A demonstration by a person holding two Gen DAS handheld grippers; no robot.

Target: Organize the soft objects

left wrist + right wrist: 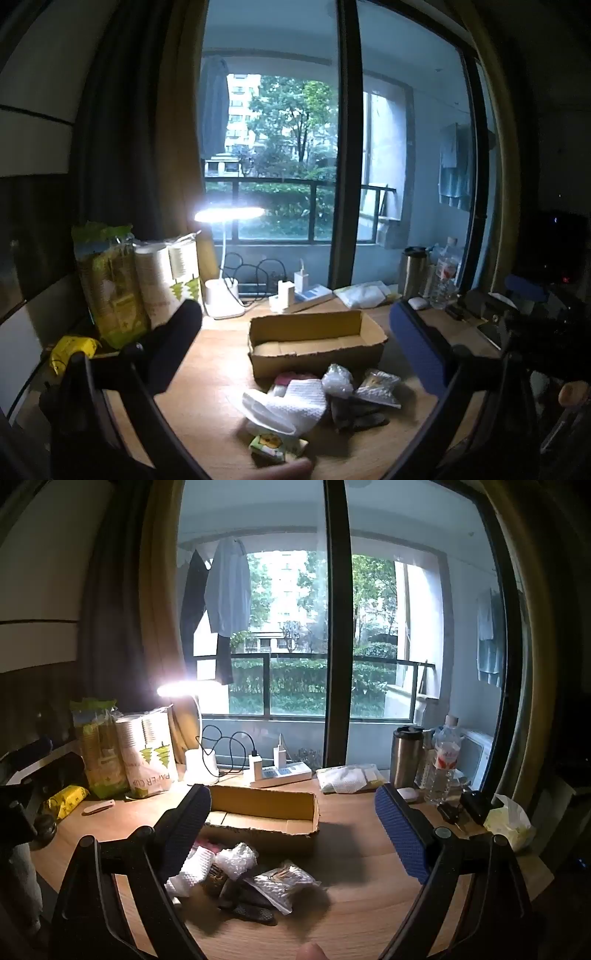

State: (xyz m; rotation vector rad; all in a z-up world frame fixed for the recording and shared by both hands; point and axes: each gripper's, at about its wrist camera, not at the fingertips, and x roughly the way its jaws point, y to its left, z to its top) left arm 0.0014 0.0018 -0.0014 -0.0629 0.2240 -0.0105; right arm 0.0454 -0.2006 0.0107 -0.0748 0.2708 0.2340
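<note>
The wooden desk (369,856) ran left to right under the window, and on it the cardboard box (266,814) lay with its long axis across the scene, open side up and seemingly empty. Just near of the box sat the heap of soft things (236,878): a white padded wrap (295,404), a wad of bubble wrap (236,860), a clear packet (280,882) and some dark pieces.

The right gripper (291,830) hung above the desk with its jaws spread wide and nothing between them; the heap lay below and left of its centre, close to its left finger. The left gripper (295,347) was equally wide and empty, with the heap almost centred below it.

By my reading, either hand could reach; the left was better lined up, and each item needed only a short carry away from the person into the box.
</note>
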